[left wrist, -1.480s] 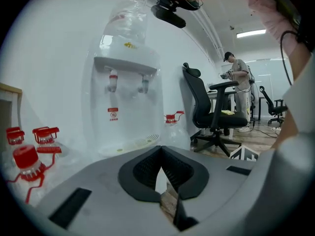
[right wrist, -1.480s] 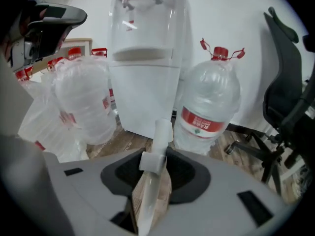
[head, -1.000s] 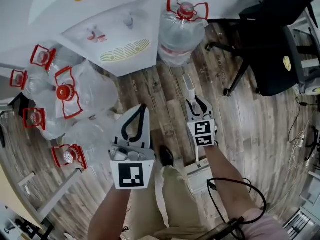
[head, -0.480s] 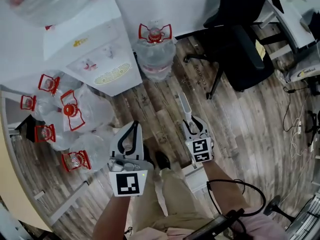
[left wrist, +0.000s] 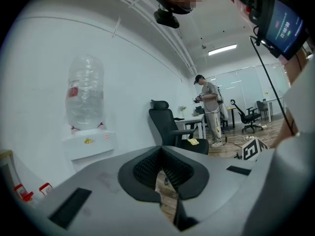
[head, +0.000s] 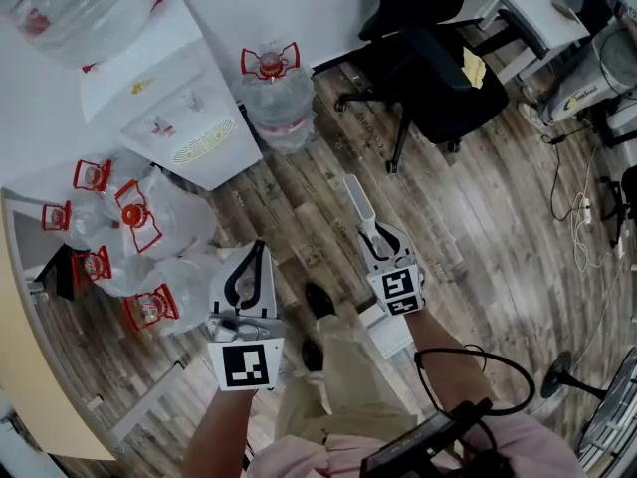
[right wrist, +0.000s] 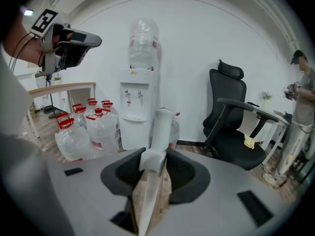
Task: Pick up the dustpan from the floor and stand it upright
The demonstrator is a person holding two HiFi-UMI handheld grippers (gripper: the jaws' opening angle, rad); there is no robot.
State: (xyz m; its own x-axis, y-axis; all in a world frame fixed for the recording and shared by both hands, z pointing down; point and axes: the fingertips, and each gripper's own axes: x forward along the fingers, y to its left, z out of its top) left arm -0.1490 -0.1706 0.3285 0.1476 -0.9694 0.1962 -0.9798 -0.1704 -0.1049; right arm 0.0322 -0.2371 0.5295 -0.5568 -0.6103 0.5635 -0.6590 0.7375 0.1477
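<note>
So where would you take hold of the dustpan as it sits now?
By the long slim handle, coming along it from the pan end, jaws on its two sides, as the right gripper does; the pan looks too wide.

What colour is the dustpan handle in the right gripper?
White. The handle shows best in the right gripper view.

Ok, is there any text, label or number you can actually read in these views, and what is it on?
Nothing is legible anywhere.
water dispenser: small yellow logo, too small to read.
bottle on top of it: red-and-white label, blurred.
handheld screen: teal characters, too blurred to read.
square markers: black-and-white patterns only, no words.
dustpan: no print visible on its handle.
</note>
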